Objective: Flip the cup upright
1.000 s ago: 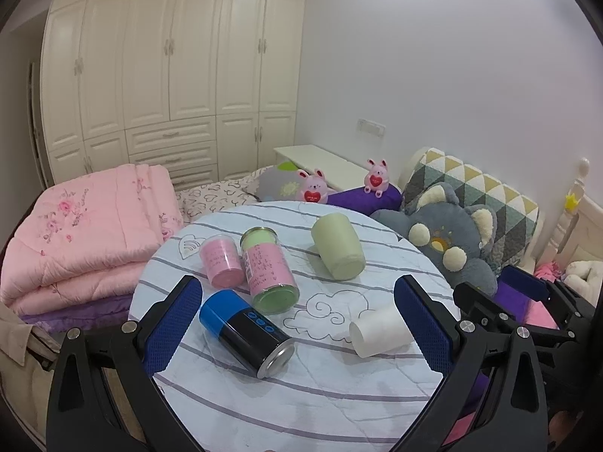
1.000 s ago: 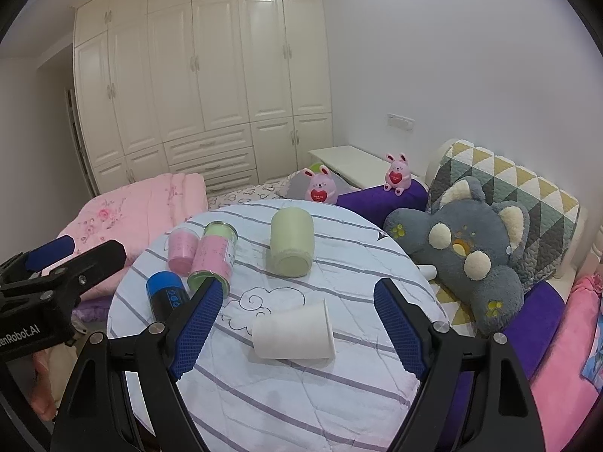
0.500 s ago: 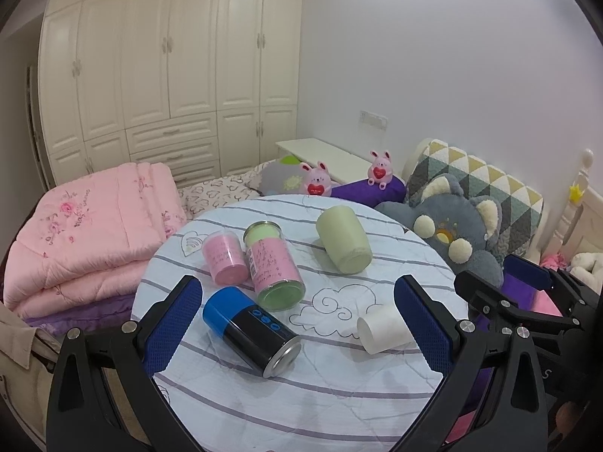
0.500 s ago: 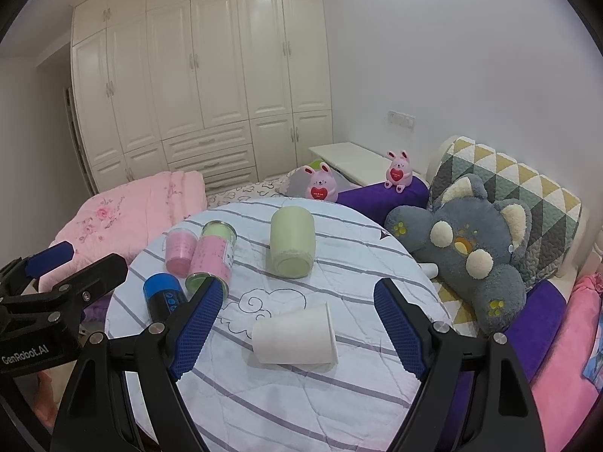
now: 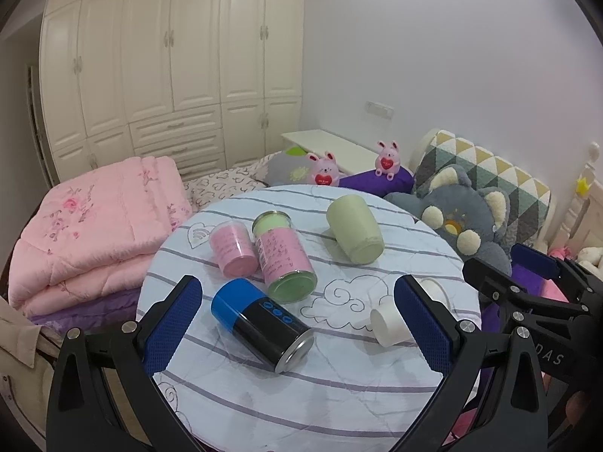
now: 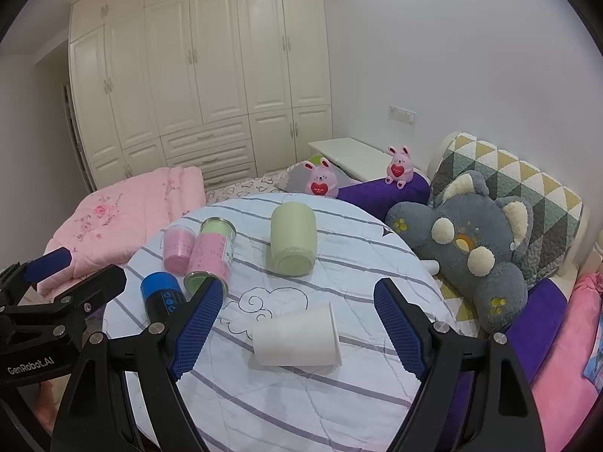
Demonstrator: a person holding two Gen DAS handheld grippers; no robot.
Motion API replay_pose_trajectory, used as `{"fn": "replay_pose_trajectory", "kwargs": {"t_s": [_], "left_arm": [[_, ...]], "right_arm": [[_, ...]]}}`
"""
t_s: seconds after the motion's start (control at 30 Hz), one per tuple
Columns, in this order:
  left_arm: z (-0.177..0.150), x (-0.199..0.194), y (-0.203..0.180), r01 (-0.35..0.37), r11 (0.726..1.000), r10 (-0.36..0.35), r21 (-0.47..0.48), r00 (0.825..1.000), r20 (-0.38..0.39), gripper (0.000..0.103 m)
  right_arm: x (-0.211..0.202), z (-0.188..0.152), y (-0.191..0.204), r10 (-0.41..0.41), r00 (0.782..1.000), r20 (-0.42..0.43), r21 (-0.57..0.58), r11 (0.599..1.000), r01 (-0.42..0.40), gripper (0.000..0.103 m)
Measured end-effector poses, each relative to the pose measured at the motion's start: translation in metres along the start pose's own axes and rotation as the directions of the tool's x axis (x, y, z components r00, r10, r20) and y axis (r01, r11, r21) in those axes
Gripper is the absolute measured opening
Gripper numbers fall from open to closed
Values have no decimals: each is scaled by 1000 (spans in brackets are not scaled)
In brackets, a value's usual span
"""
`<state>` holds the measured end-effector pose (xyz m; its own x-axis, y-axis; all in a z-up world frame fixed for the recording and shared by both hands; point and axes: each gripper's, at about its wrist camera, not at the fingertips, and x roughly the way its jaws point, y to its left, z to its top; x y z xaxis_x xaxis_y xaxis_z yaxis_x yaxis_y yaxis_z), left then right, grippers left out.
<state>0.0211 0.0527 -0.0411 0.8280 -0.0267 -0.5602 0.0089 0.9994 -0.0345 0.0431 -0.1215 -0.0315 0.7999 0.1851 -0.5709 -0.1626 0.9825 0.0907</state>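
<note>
Leftmost on the round worktop (image 6: 339, 406), a pink cup (image 6: 178, 250) lies touching a pink-labelled jar (image 6: 211, 254), with a blue and black can (image 6: 162, 295) nearer the left gripper (image 5: 301, 324), whose jaws stand wide apart around nothing. Further right lies a pale green cup (image 6: 293, 239) on its side. Nearest the right gripper (image 6: 297, 327), also spread wide and empty, a white paper cup (image 6: 297, 339) lies on its side, mouth pointing right.

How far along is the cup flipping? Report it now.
Nothing is done yet: all five cups lie on their sides, including the white paper cup and the green cup. The right hand-held gripper is open and lined up on the paper cup; the left hand-held gripper is open too. Every flip remains.
</note>
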Motion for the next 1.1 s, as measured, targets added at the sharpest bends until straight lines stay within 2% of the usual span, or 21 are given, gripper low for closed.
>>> {"fn": "replay_pose_trajectory", "kwargs": {"t_s": [0.3, 0.6, 0.87, 1.1], "left_arm": [[0, 7, 6, -13, 1000, 12, -12, 1000, -25, 103], [8, 34, -1, 42, 999, -43, -7, 996, -78, 103], [24, 82, -7, 67, 998, -70, -21, 977, -201, 103], [37, 130, -5, 66, 995, -86, -77, 950, -300, 103]], "right_arm": [[10, 1, 6, 13, 1000, -20, -6, 1000, -13, 83], [26, 4, 1, -1, 999, -51, 10, 1000, 1, 83], [53, 9, -11, -29, 995, -97, 29, 999, 32, 83], [86, 18, -28, -46, 990, -136, 52, 997, 54, 83]]}}
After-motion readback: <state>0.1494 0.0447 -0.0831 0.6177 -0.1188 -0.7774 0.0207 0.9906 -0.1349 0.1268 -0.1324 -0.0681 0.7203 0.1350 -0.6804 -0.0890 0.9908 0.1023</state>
